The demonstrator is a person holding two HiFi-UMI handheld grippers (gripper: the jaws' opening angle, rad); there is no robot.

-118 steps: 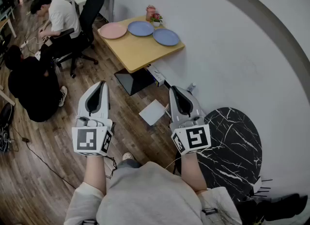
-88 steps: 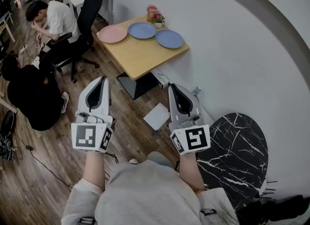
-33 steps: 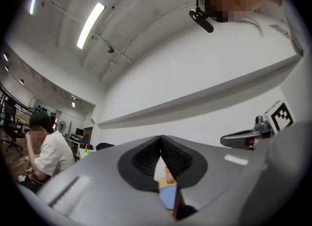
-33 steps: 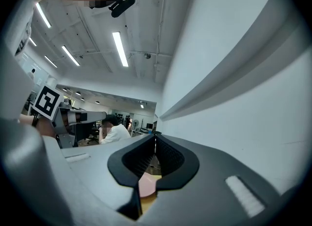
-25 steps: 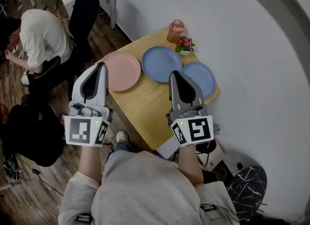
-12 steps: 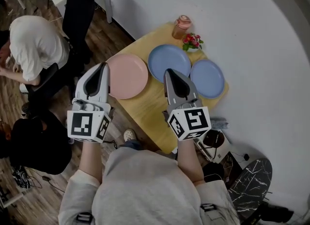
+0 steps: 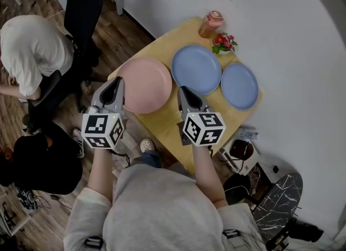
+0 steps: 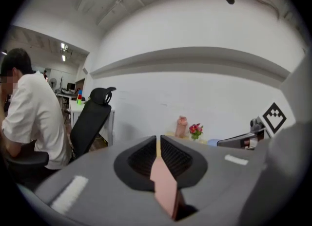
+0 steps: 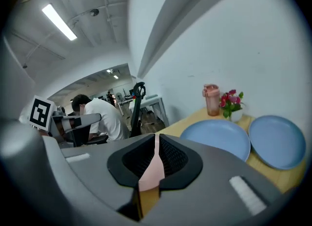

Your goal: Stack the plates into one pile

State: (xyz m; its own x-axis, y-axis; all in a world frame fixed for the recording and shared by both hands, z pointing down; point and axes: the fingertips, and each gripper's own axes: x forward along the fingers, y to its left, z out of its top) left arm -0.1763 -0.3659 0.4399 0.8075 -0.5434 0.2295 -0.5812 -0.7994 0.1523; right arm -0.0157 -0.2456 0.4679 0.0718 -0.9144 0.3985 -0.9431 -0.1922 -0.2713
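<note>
Three plates lie in a row on a small wooden table (image 7: 162,123): a pink plate (image 7: 145,85) at the left, a blue plate (image 7: 196,69) in the middle and a second blue plate (image 7: 239,85) at the right. My left gripper (image 7: 117,82) hovers at the pink plate's near left rim, shut and empty. My right gripper (image 7: 183,91) is over the table between the pink plate and the middle blue one, also shut and empty. In the right gripper view both blue plates (image 9: 217,137) (image 9: 278,140) lie ahead to the right of my jaws (image 9: 156,137). In the left gripper view my jaws (image 8: 159,140) are pressed together, with pink showing through the slit.
A pink bottle (image 7: 210,24) and a small pot of flowers (image 7: 225,42) stand at the table's far edge by the white wall. A person in white (image 7: 32,47) sits left beside a black office chair (image 7: 81,12). Another person in black (image 7: 38,158) is at the lower left.
The table has come closer and larger in the head view. Both grippers have dropped down and forward to the table's near edge, staying shut.
</note>
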